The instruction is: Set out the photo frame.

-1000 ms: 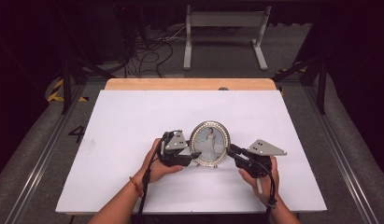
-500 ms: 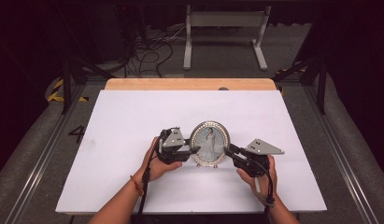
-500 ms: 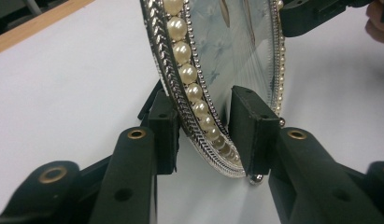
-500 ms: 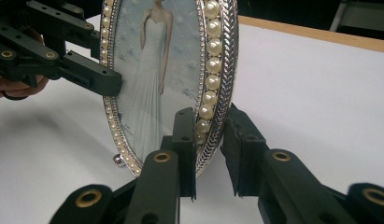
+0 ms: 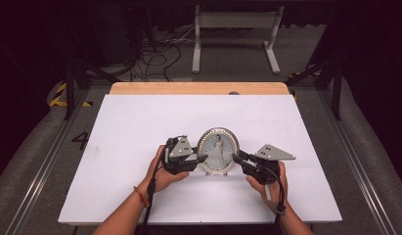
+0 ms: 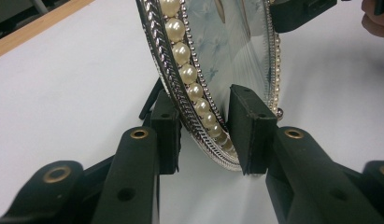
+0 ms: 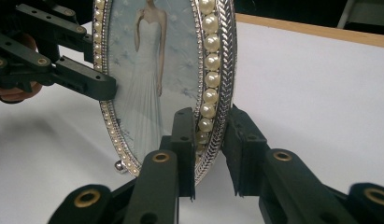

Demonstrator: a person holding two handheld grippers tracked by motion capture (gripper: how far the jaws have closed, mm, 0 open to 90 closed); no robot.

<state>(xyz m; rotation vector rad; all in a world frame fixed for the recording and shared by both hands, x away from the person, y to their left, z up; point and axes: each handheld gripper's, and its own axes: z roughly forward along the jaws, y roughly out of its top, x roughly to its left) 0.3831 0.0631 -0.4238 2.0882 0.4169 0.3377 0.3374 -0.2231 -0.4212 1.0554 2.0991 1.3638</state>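
left gripper (image 5: 201, 160) jaws just closed further on oval photo frame (image 5: 217, 151)

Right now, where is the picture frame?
In the high view the picture frame stands upright on the white table, near its front middle, between the left gripper and right gripper.

My high view looks forward and down from above the near edge, taking in the whole white table (image 5: 140, 122) from some way off, with the dark floor at the top of the frame. My left gripper view sits very close, low over the table, looking along its jaws at the edge of the oval photo frame (image 6: 189, 74). My right gripper view is just as close, facing that frame's front from the opposite side. All three views share the frame; each gripper view catches the other gripper beyond it.
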